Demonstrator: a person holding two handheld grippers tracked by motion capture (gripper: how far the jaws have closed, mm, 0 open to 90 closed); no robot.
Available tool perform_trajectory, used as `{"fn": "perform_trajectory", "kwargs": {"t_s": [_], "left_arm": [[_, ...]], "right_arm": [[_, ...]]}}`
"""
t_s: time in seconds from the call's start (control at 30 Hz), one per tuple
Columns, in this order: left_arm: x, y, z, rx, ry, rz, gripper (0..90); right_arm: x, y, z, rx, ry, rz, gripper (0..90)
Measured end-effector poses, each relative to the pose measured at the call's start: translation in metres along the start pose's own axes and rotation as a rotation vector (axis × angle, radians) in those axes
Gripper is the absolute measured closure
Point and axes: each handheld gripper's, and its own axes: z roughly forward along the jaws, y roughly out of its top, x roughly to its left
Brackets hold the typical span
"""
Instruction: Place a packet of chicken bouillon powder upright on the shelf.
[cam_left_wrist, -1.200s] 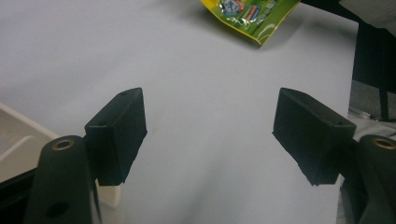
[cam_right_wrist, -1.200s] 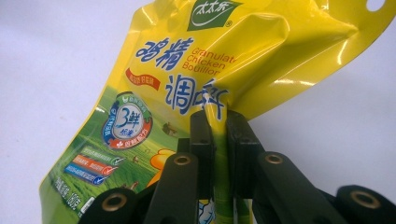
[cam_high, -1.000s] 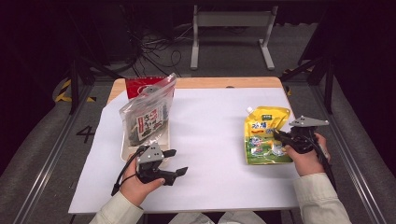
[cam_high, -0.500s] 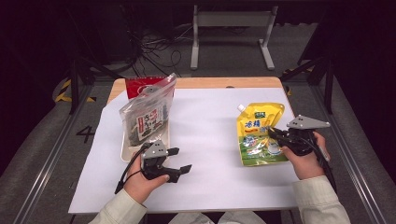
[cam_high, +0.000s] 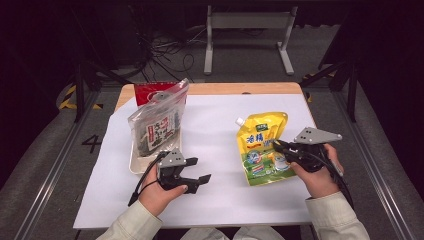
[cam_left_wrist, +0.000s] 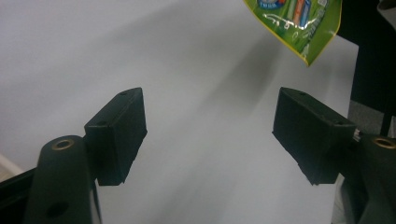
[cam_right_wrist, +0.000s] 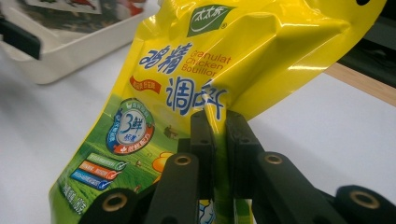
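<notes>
Right gripper (cam_high: 278, 146): jaws clamped on the side edge of the yellow seasoning pouch (cam_high: 261, 145), which lies right of the white tray (cam_high: 134, 165), well apart. Left gripper (cam_high: 196, 170): jaws spread, empty, just beside the tray's near corner. Step judged: pouch pickup. Next move likely needs carrying toward the tray without slipping.

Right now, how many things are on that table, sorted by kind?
Pouches and bags: 2, the yellow bouillon pouch and the clear seaweed bag
Trays: 1, the white tray
Red packets: 1, the red packet behind the bag
Hand-held grippers: 2, left gripper, right gripper
Total: 6
</notes>
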Motion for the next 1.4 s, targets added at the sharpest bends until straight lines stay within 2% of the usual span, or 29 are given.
{"fn": "perform_trajectory", "kwargs": {"t_s": [0.03, 0.27, 0.37, 0.4, 0.5, 0.63, 0.73, 0.77, 0.8, 0.83, 0.9, 0.97, 1.0, 1.03, 1.07, 1.13, 1.17, 1.27, 1.3, 1.33, 1.37, 1.4], "left_arm": [[-0.001, 0.001, 0.001, -0.003, -0.01, -0.014, 25.8], [-0.002, 0.008, 0.012, -0.022, -0.032, -0.035, 22.3], [-0.002, 0.009, 0.015, -0.019, -0.026, -0.023, 20.7], [-0.003, 0.009, 0.016, -0.02, -0.033, -0.034, 20.4], [-0.003, 0.009, 0.018, -0.026, -0.041, -0.031, 18.0], [-0.002, 0.009, 0.02, -0.056, -0.09, -0.075, 8.9], [-0.002, 0.01, 0.021, -0.072, -0.115, -0.088, 5.7], [-0.004, 0.01, 0.022, -0.072, -0.129, -0.104, 5.6], [-0.003, 0.01, 0.022, -0.072, -0.136, -0.084, 5.8], [-0.005, 0.009, 0.023, -0.072, -0.153, -0.099, 6.0], [-0.006, 0.009, 0.025, -0.074, -0.168, -0.105, 6.7], [-0.006, 0.009, 0.026, -0.079, -0.172, -0.092, 7.2], [-0.007, 0.009, 0.026, -0.087, -0.183, -0.103, 7.7], [-0.007, 0.009, 0.027, -0.092, -0.188, -0.095, 8.7], [-0.008, 0.008, 0.027, -0.098, -0.2, -0.107, 10.8], [-0.008, 0.008, 0.027, -0.106, -0.214, -0.093, 17.1], [-0.008, 0.008, 0.026, -0.107, -0.222, -0.097, 21.5], [-0.007, 0.009, 0.023, -0.114, -0.228, -0.083, 42.2], [-0.007, 0.009, 0.021, -0.124, -0.227, -0.081, 42.2], [-0.007, 0.009, 0.019, -0.139, -0.229, -0.086, 47.5], [-0.005, 0.01, 0.016, -0.152, -0.228, -0.067, 53.1], [-0.005, 0.01, 0.014, -0.161, -0.242, -0.082, 60.0]], "right_arm": [[0.003, 0.001, 0.001, -0.006, 0.016, -0.005, 83.6], [0.018, 0.007, 0.002, -0.025, 0.06, -0.036, 84.5], [0.024, 0.009, 0.002, -0.032, 0.078, -0.046, 84.8], [0.025, 0.009, 0.003, -0.032, 0.083, -0.049, 85.0], [0.033, 0.011, 0.005, -0.038, 0.112, -0.058, 85.5], [0.043, 0.013, 0.009, -0.051, 0.155, -0.07, 85.8], [0.049, 0.014, 0.012, -0.06, 0.175, -0.078, 86.0], [0.052, 0.015, 0.013, -0.065, 0.184, -0.079, 86.0], [0.054, 0.015, 0.013, -0.069, 0.193, -0.08, 86.0], [0.056, 0.015, 0.014, -0.074, 0.198, -0.083, 86.0], [0.06, 0.016, 0.016, -0.083, 0.207, -0.092, 86.0], [0.064, 0.017, 0.017, -0.094, 0.22, -0.091, 86.0], [0.065, 0.017, 0.018, -0.101, 0.227, -0.091, 86.0], [0.067, 0.017, 0.019, -0.11, 0.233, -0.091, 86.0], [0.068, 0.017, 0.02, -0.116, 0.238, -0.09, 86.0], [0.071, 0.018, 0.021, -0.126, 0.244, -0.094, 86.0], [0.073, 0.018, 0.022, -0.129, 0.246, -0.095, 86.0], [0.076, 0.019, 0.024, -0.132, 0.257, -0.1, 85.9], [0.077, 0.019, 0.024, -0.13, 0.26, -0.103, 85.9], [0.078, 0.018, 0.026, -0.127, 0.269, -0.107, 85.8], [0.08, 0.018, 0.028, -0.128, 0.284, -0.106, 85.8], [0.08, 0.017, 0.029, -0.136, 0.286, -0.109, 85.8]]}}
